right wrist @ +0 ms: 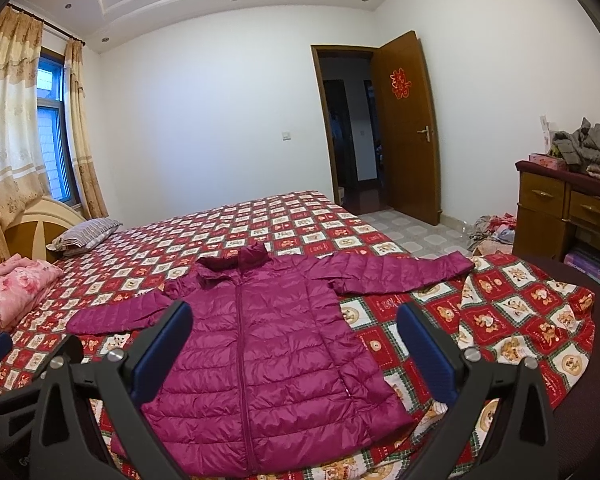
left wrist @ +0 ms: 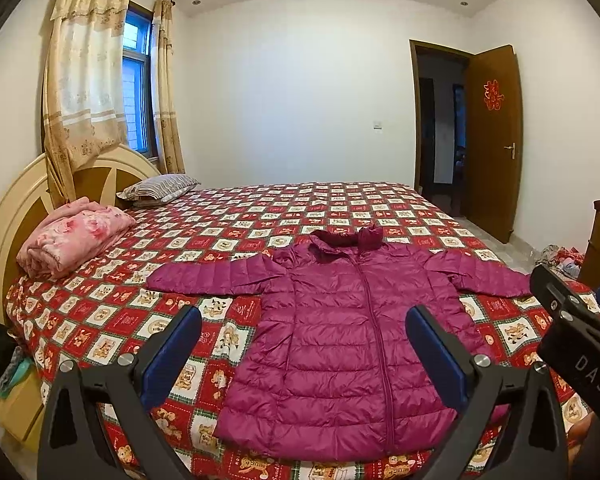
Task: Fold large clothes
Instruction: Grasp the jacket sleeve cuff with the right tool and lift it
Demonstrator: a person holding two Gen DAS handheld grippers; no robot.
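A magenta quilted puffer jacket lies flat on the bed, front up, zipped, both sleeves spread sideways and hood at the far end. It also shows in the right wrist view. My left gripper is open and empty, held above the jacket's hem, near its left side. My right gripper is open and empty, held above the hem toward its right side. The right gripper also shows at the right edge of the left wrist view.
The bed has a red checked bear-print cover. A folded pink floral blanket and a striped pillow lie by the headboard. A wooden dresser piled with clothes stands right; clothes lie on the floor by the open door.
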